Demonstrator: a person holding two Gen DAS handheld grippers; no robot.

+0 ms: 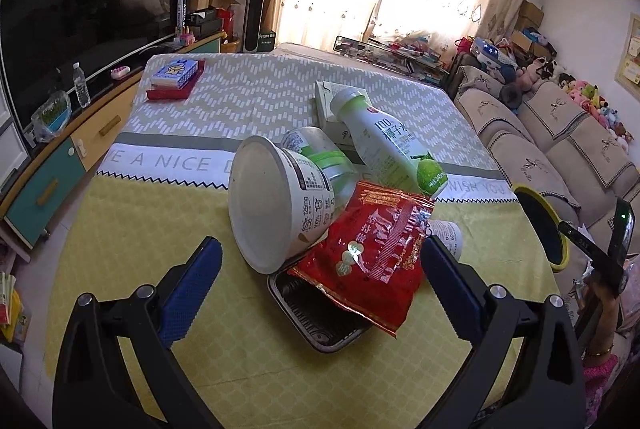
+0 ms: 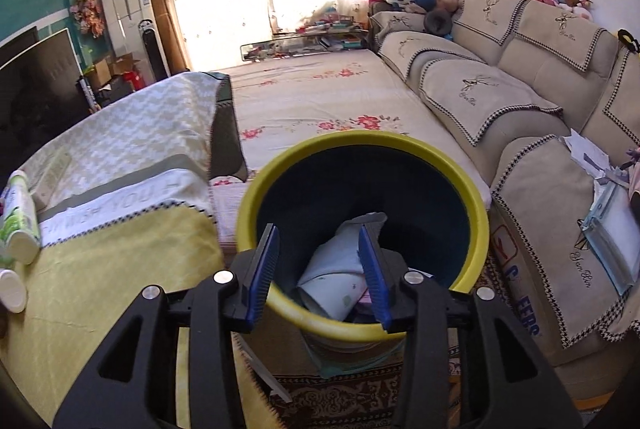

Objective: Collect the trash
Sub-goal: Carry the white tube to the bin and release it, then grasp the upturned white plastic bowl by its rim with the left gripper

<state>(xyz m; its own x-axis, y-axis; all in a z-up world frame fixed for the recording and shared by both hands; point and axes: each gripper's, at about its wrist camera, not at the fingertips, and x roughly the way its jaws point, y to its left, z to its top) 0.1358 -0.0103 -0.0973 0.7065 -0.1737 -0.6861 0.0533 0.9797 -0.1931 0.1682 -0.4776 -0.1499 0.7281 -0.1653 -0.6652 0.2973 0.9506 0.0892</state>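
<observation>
Several trash pieces sit piled beside the black tray (image 1: 320,325): yogurt cup (image 1: 276,205), red snack bag (image 1: 372,253), coconut drink bottle (image 1: 392,145). My left gripper (image 1: 320,281) is spread wide, empty, straddling the tray for a grab. My right gripper (image 2: 320,269) is part-open, gripping nothing, above the yellow-rimmed bin (image 2: 256,197) beside the table; crumpled paper (image 2: 340,277) lies inside it.

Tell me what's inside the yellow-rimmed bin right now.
In the yellow-rimmed bin, a crumpled white paper cup lies between the open right gripper fingers, with something pink beside it. The bottom is dark and partly hidden by the fingers.

red pouch (image 1: 366,255): glossy foil | tablecloth (image 1: 140,237): matt cloth | bin (image 2: 478,229): smooth plastic
</observation>
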